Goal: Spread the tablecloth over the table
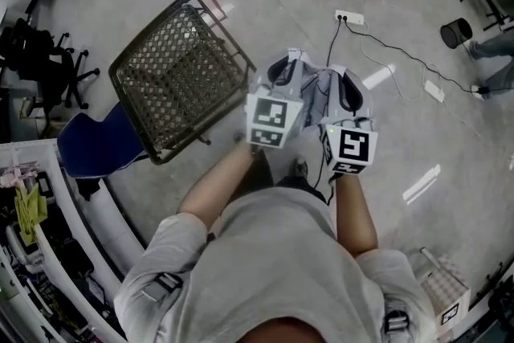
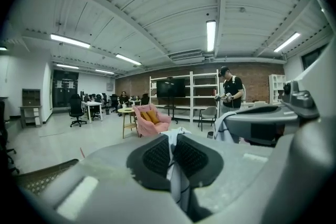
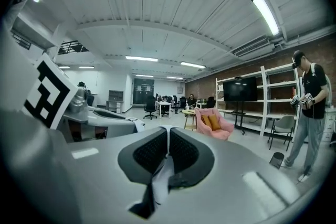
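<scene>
Item, held: one tablecloth [image 1: 318, 89], pale with a dark stripe, bunched between two grippers in front of the person's chest, above the floor

Left gripper [image 1: 283, 67]: one; fingers [image 2: 156, 157] pressed together, pinching a fold of the tablecloth [image 2: 178, 181] that runs up between the dark pads

Right gripper [image 1: 350, 89]: one; fingers [image 3: 149, 152] likewise closed on a strip of the tablecloth [image 3: 164, 179]; the two grippers sit just beside each other, marker cubes toward the person

Edges, near: one wire-mesh chair [image 1: 181, 72], its rim close by the left gripper's cube; one blue chair [image 1: 96, 144] below it, against a curved white surface [image 1: 68, 201] at the lower left, which carries clutter

Open room: bare grey floor [image 1: 265, 20] ahead of and to the right of the grippers; on it one white power strip [image 1: 348, 16] with a dark cable trailing right, and one black bin [image 1: 455, 32], well apart from the cloth

Far field: one pink armchair [image 2: 152, 119] holding two yellow cushions; one small round table [image 2: 126, 112] beside it; one dark screen [image 2: 170, 87] on a stand; white shelving [image 2: 194, 93] along a brick wall; one standing person [image 2: 231, 92] holding grippers; desks and office chairs beyond, too small to count
</scene>
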